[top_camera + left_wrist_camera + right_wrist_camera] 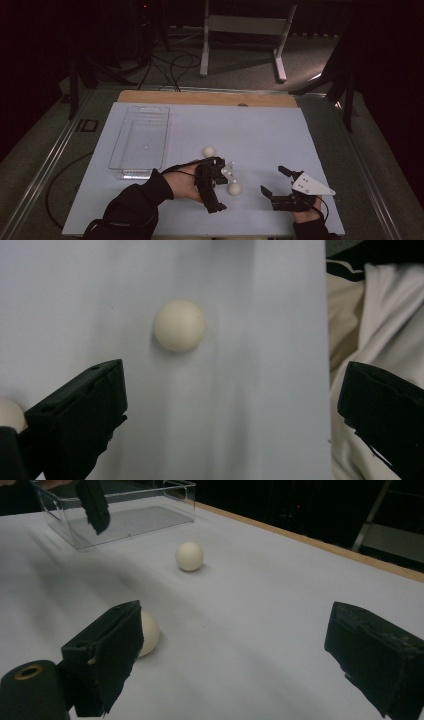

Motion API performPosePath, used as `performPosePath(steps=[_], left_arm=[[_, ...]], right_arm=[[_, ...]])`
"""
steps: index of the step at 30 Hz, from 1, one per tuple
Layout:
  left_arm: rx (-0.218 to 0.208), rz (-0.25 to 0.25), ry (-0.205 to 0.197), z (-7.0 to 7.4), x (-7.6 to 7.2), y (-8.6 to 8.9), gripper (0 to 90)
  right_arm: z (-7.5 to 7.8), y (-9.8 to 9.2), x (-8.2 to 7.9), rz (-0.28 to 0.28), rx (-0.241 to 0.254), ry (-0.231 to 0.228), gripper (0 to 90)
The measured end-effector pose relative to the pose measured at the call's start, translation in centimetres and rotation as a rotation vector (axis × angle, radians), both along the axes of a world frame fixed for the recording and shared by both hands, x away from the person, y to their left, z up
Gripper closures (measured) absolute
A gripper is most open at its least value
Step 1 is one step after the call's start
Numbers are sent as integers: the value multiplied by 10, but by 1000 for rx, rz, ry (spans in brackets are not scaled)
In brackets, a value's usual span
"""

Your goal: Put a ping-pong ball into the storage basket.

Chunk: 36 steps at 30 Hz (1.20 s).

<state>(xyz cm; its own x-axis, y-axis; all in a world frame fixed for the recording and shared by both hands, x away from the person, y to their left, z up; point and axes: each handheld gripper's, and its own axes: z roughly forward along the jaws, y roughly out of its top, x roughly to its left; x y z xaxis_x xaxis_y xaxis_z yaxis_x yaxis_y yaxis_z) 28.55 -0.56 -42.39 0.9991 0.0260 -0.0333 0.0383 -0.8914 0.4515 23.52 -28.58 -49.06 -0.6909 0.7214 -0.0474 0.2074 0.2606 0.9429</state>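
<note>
Ball [234, 188] beside left gripper [218, 190], jaws spread, pointing down.

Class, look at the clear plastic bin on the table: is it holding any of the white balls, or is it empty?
Empty. The clear plastic bin shows only its bare floor, while both white balls lie outside it on the white table sheet.

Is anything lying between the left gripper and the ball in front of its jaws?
Nothing visible does. The left gripper stands open, and bare white mat runs from its jaws to the ball. A second ball sits off beside one jaw, outside the gap.
</note>
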Motion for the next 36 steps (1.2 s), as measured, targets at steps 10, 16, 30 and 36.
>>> performPosePath(steps=[10, 16, 30, 36], left_arm=[[6, 12, 4, -9, 10, -8, 11], [11, -2, 9, -13, 14, -16, 22], [19, 3, 18, -30, 20, -32, 107], [27, 2, 18, -37, 20, -38, 162]], right_arm=[[0, 0, 0, 0, 2, 2, 87], [-1, 0, 1, 2, 3, 4, 87], [-1, 0, 1, 8, 3, 8, 87], [-1, 0, 1, 9, 4, 9, 87]])
